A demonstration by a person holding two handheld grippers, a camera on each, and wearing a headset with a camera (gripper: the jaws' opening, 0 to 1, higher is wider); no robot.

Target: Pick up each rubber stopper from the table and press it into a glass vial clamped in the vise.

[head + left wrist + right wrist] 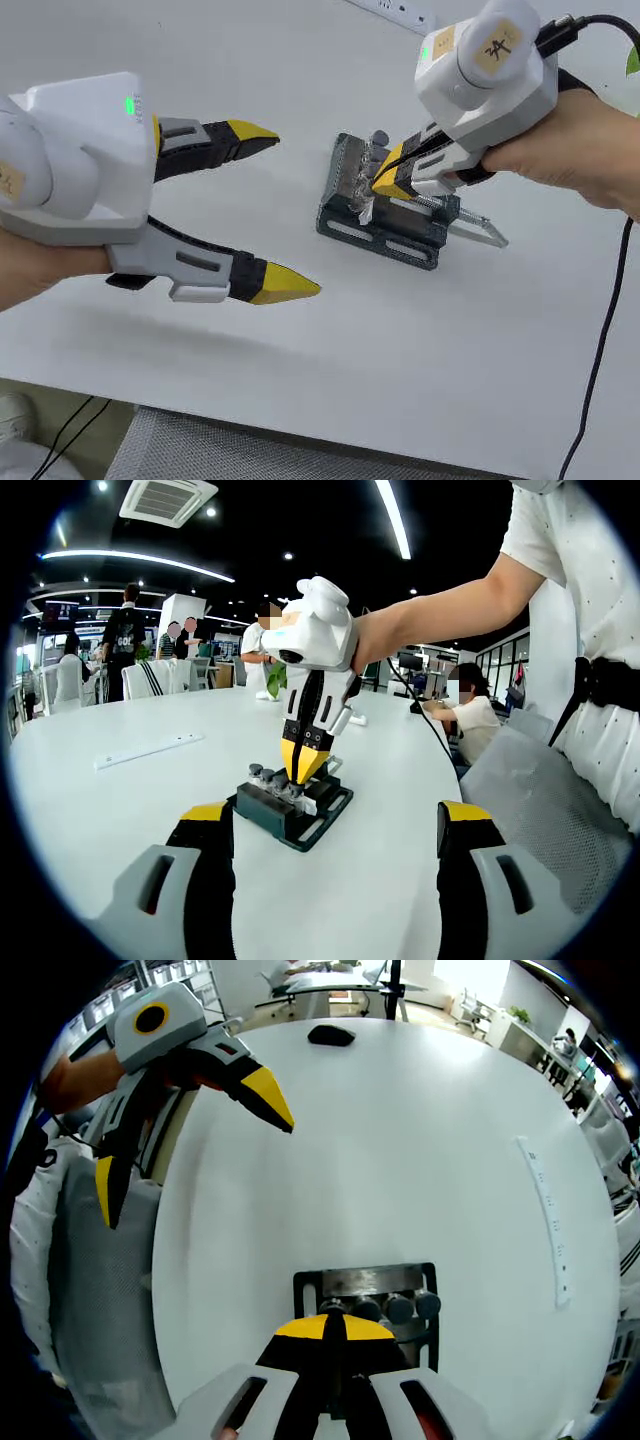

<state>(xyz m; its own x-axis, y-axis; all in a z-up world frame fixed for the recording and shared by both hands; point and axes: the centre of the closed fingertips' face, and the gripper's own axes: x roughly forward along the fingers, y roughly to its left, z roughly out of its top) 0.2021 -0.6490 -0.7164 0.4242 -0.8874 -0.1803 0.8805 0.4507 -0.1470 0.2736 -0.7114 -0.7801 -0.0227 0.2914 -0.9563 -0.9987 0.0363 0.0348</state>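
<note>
Here the right gripper [384, 186] stood tips-down at the vise [385, 240], its jaws pressed together with nothing visible between them, right at the row of vials [400, 1308] clamped there, each topped by a grey stopper [427, 1303]. The left gripper [290, 210] hovered well apart over the white table [330, 380] — jaws spread wide, empty.

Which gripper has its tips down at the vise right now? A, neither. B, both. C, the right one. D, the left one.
C: the right gripper points its shut tips down into the vise, while the left gripper hangs open over the table, apart from it.
</note>
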